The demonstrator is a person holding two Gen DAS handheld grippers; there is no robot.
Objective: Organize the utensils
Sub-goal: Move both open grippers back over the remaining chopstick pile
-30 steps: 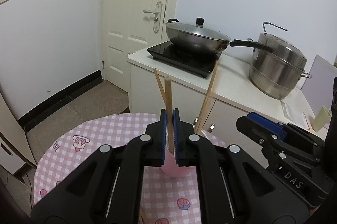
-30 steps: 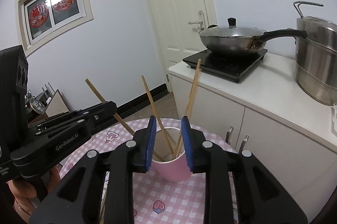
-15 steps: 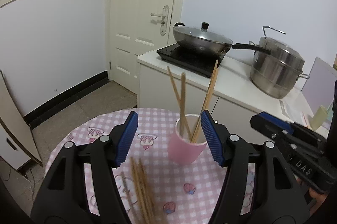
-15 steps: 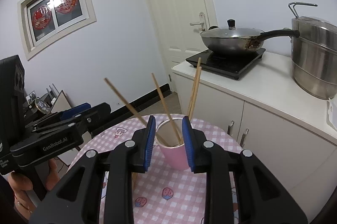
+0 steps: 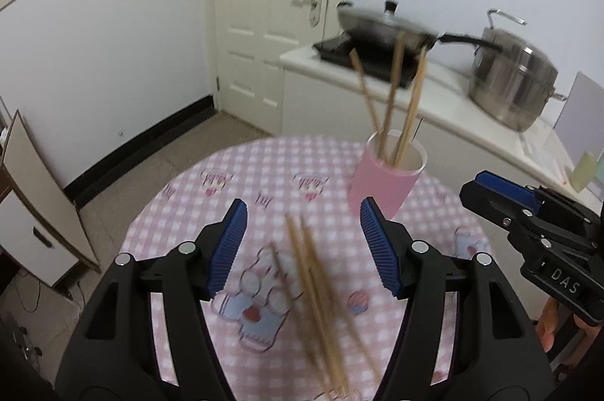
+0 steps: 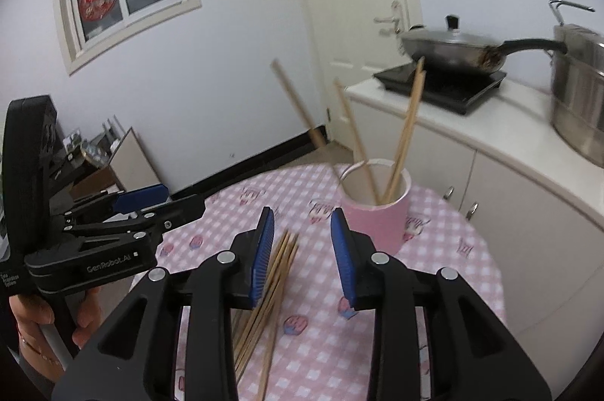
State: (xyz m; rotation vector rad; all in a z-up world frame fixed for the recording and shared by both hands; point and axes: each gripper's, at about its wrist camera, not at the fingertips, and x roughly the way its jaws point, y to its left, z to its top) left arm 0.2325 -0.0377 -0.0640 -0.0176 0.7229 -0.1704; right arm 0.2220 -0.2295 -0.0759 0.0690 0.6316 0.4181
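Observation:
A pink cup (image 5: pixel 381 182) (image 6: pixel 377 219) stands upright on the round pink checked table (image 5: pixel 226 182), with several wooden chopsticks (image 5: pixel 392 91) (image 6: pixel 406 125) leaning inside it. More loose chopsticks (image 5: pixel 317 287) (image 6: pixel 271 287) lie in a bundle on the cloth. My left gripper (image 5: pixel 304 212) hovers open above that bundle, with nothing between its pads. My right gripper (image 6: pixel 302 218) sits just left of the cup above the same bundle; its jaws are opening and hold nothing. Each gripper shows in the other's view: the right (image 5: pixel 502 197), the left (image 6: pixel 151 201).
A white counter (image 6: pixel 490 136) behind the table carries a lidded wok (image 6: pixel 453 50) on a black hob and a steel pot (image 5: pixel 513 76). A cream door (image 5: pixel 275 23) and a low cabinet (image 5: pixel 34 212) stand to the left. A hand (image 6: pixel 34 318) grips the left tool.
The left gripper let go of a chopstick into the cup, opened wide and drew back. The right gripper also backed away from the cup and widened a little.

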